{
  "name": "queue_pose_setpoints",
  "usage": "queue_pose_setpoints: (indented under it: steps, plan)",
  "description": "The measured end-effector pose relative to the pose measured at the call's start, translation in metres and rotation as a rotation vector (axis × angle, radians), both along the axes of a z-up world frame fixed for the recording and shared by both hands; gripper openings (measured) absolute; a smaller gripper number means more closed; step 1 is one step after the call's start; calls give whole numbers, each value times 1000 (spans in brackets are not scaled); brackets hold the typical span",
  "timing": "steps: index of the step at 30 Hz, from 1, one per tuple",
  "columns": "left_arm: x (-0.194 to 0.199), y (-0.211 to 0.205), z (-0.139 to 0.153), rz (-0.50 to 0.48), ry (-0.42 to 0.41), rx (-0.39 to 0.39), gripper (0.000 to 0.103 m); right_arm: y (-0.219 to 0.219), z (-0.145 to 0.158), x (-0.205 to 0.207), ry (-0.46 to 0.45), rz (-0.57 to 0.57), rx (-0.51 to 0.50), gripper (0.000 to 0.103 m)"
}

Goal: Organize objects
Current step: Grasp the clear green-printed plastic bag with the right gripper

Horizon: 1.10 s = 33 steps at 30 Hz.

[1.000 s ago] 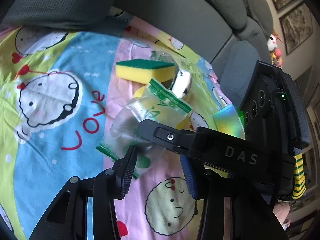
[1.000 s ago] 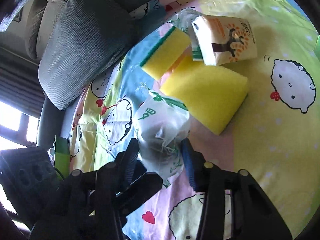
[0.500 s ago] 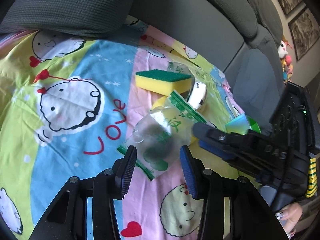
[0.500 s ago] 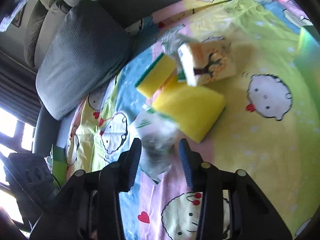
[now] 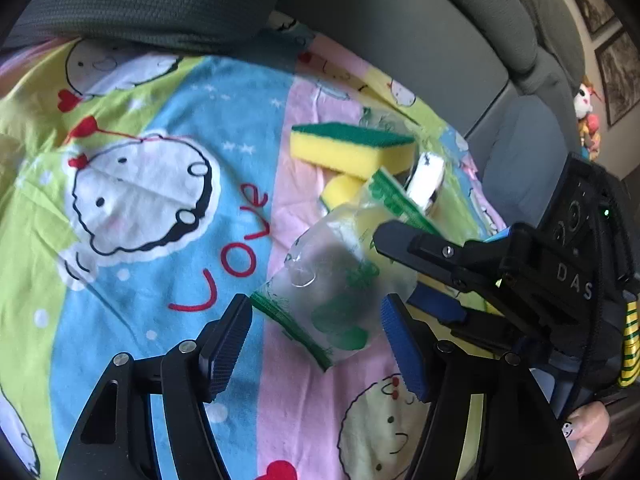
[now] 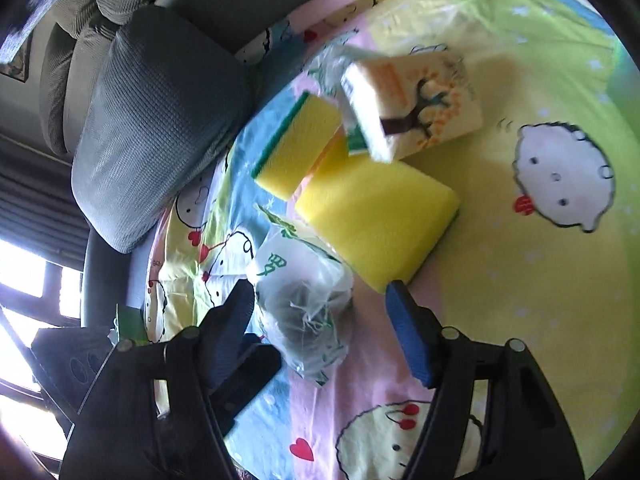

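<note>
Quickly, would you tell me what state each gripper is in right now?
Left gripper: open, just widened; the plastic bag lies loose between the jaws.
Right gripper: open, just widened, the same bag unheld.

Grey sofa (image 5: 400, 32) (cartoon sheet (image 5: 160, 208) spread), framed pictures (image 5: 618, 76), bright window (image 6: 20, 280).

Both jaws just opened off the plastic bag (image 5: 336, 280), left gripper (image 5: 316, 340) and right gripper (image 6: 320, 328).

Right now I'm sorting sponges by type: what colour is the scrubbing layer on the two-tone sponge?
Green, over a yellow body; the sponge shows best in the left wrist view.
</note>
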State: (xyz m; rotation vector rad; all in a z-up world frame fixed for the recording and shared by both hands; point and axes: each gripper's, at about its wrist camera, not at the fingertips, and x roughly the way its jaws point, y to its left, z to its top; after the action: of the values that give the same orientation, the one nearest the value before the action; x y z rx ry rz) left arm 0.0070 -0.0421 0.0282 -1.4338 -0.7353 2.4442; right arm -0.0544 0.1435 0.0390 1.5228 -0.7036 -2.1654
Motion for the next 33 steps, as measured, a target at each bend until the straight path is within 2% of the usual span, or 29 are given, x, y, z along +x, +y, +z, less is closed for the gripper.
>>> queue_pose_setpoints:
  steps: [4,6,8,11,13,15,18,22,25,28,29,31,33]
  plan:
    - [-5,1,-5,-26,-2,53,68,-7,-6,-4,-7,11,7,65]
    - [-6,5,-5,-37,-2,39,67,-9,-8,-6,-9,20,-14,54]
    - [-5,12,-3,-55,9,0,61,-9,-10,-8,-14,31,-54,45]
    - [-2,17,6,-86,52,-11,49,-9,-8,-8,-7,35,-66,43]
    - [1,20,13,-95,85,-7,48,-7,-5,-7,1,35,-74,42]
    - [6,23,21,-114,122,13,43,-6,1,-3,15,41,-75,40]
    - [13,29,35,-142,181,12,43,-5,10,4,35,60,-109,37]
    - [13,24,36,-107,160,-30,43,-4,11,7,38,41,-76,37]
    - [14,13,36,-41,157,-80,43,4,11,9,18,16,-81,39]
    - [11,-3,32,20,145,-82,43,15,20,11,58,-24,-33,40]
    - [10,-7,30,32,137,-72,45,18,22,10,71,-37,-26,44]
    - [6,-13,24,44,119,-27,55,23,24,9,78,-55,-43,52]
    - [4,-12,21,19,118,14,73,26,23,8,74,-60,-40,60]
